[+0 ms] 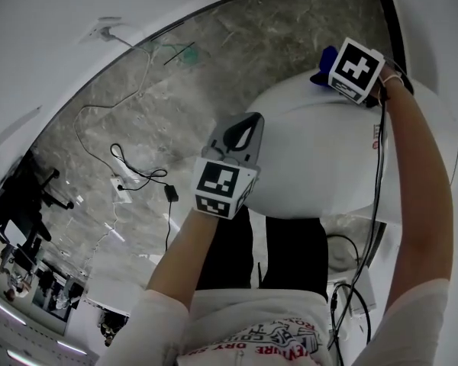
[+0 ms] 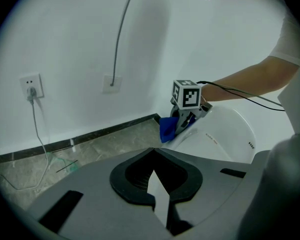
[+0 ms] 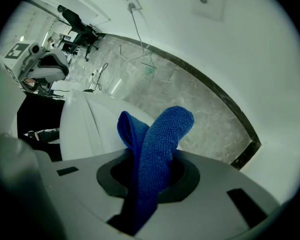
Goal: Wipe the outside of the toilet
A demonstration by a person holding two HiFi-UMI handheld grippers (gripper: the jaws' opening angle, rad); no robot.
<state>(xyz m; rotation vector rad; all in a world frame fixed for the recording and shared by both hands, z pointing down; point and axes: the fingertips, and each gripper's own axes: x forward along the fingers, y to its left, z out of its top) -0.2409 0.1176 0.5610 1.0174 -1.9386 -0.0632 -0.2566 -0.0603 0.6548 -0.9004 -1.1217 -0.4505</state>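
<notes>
Where the toilet sits: white glossy ceramic toilet (image 1: 313, 158), directly below the person on a grey marbled stone floor (image 1: 237, 59); its far end is near the white wall (image 1: 53, 29).
Cloth: blue fluffy microfibre cloth (image 3: 160, 144), folded and sticking out past the jaws. In the left gripper view it lies against the toilet's far outer edge.
Right gripper (image 1: 330, 71): clamped on the cloth, with the arm reaching out over the toilet.
Left gripper (image 1: 243, 132): jaws pressed together with nothing between them, held above the toilet's near left side. Whether it touches the porcelain cannot be told.
Step in hand: apparently wiping the far outer surface, since the cloth is against the shell.
Next move calls for: drawing the cloth along the curved side under steady pressure, with a firm pinch so the fold does not slip out. The thin black cable (image 1: 379, 166) along the right arm should stay off the porcelain.
Surroundings: loose black cord (image 1: 137, 172) on the floor; white wall socket (image 2: 31, 85).
</notes>
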